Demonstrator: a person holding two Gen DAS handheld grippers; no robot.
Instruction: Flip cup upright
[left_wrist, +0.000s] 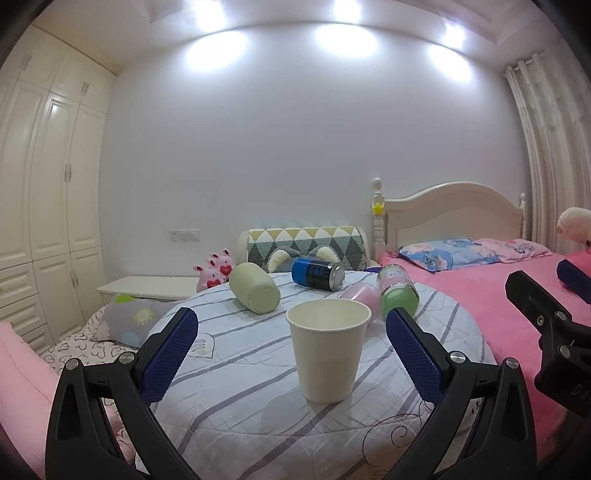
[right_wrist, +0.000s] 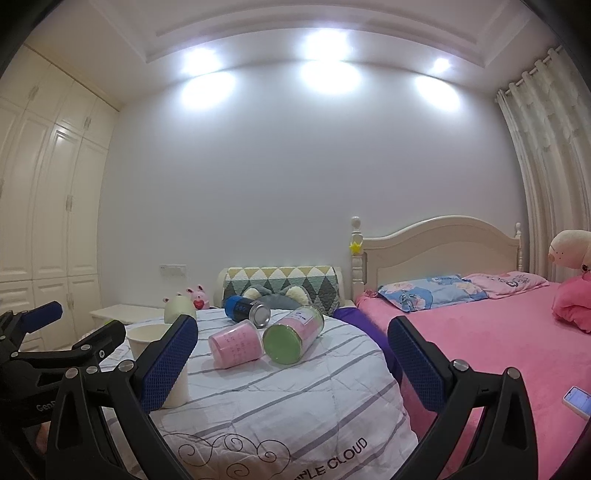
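Note:
A white paper cup (left_wrist: 327, 352) stands upright on the striped quilt (left_wrist: 240, 413), mouth up and empty. My left gripper (left_wrist: 291, 354) is open, its blue pads on either side of the cup without touching it. In the right wrist view the cup (right_wrist: 147, 338) is at the left, partly behind a pad. My right gripper (right_wrist: 291, 363) is open and empty above the quilt (right_wrist: 295, 398), and shows at the right edge of the left wrist view (left_wrist: 546, 317).
Lying on their sides on the quilt are a pale green cup (left_wrist: 255, 293), a blue can (left_wrist: 318, 274), a pink cup (right_wrist: 236, 349) and a green-lidded jar (right_wrist: 293, 334). A pink bed (right_wrist: 480, 339) lies to the right, a phone (right_wrist: 578, 400) on it. A wardrobe (left_wrist: 48, 184) is at the left.

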